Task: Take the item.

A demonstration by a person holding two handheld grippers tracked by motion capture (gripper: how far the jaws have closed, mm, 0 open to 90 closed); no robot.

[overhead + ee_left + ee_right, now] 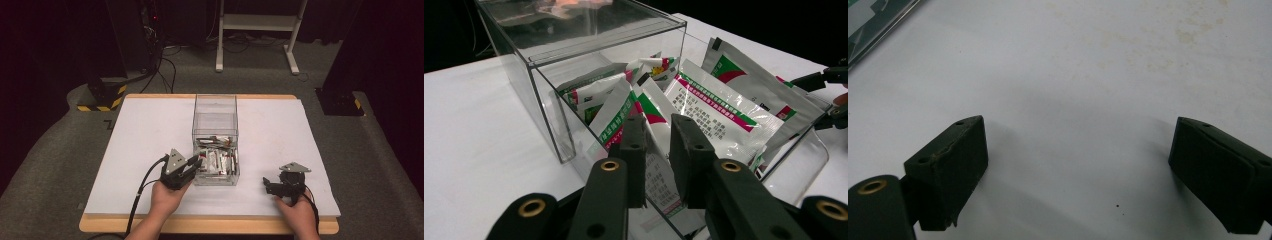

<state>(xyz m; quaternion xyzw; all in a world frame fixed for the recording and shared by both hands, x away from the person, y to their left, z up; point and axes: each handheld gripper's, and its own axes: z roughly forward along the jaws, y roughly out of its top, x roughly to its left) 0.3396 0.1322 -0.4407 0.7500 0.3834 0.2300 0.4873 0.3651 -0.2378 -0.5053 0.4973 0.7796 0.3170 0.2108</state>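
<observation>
High view, left to right: left hand [167,197] at the near edge of the white table [145,135], holding the left gripper [196,162] with its tips against the near left corner of the clear box [215,107]. Black cable [142,187] trailing back from that gripper over the table edge. Box standing at the middle of the table, long side running away from the person, packets [216,161] heaped in its near half. Further right, right gripper [267,184] lying low on bare tabletop, well apart from the box, right hand [298,210] behind it.

Left gripper view: jaws drawn near to each other, a narrow gap left, reaching over the near wall of the box. One white packet with green and red print [651,150] standing on edge between them; pads close on either side, contact too hard to judge, so grip not certain. More packets [719,112] leaning to the right inside the box. Right gripper [831,95] seen far off at the right edge.

Right gripper view: jaws spread wide over plain white tabletop, nothing between them. Corner of the box [875,22] at the top left.
</observation>
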